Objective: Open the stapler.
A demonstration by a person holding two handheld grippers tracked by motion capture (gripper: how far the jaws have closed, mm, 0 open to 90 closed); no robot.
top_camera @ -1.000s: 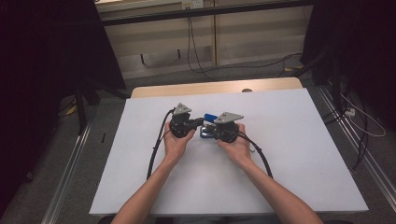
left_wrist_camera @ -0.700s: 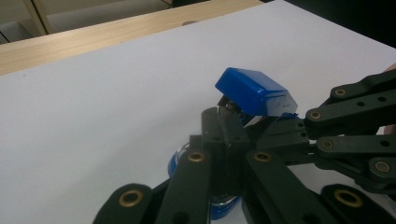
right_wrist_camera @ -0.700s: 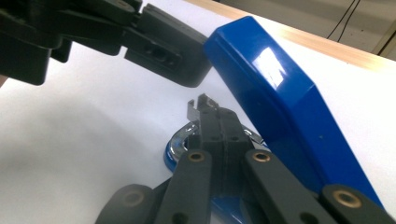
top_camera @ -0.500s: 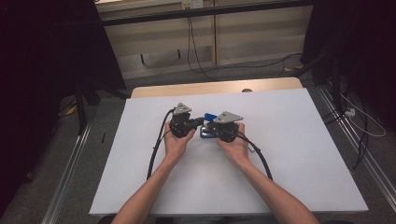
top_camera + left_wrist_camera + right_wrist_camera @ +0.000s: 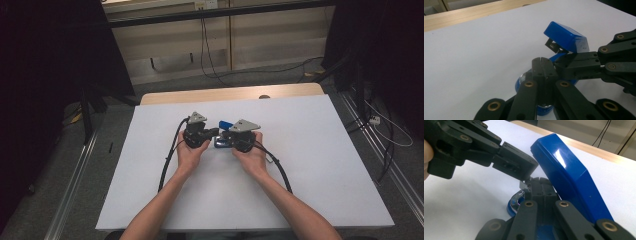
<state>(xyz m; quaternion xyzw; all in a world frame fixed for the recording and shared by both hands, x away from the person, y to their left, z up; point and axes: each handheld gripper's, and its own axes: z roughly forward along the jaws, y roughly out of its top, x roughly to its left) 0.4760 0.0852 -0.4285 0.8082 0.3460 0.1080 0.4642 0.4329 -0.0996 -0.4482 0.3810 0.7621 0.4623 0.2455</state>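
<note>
Blue stapler (image 5: 224,134) on white table (image 5: 320,165), lid raised, no readable writing, left gripper (image 5: 212,133) and right gripper (image 5: 226,137) fingers pressed together at it

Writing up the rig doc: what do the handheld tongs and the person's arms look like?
Both tongs, left and right, are black, with flat linkage arms pinned by brass-coloured rivets. Each carries a grey three-cornered plate on top and trails a black cable back over the white table. The forearms are bare, no sleeves or gloves in view.

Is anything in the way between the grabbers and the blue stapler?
No. Both grippers, left and right, already meet at the blue stapler on the white table, its top tilted up. Nothing sits between.
</note>
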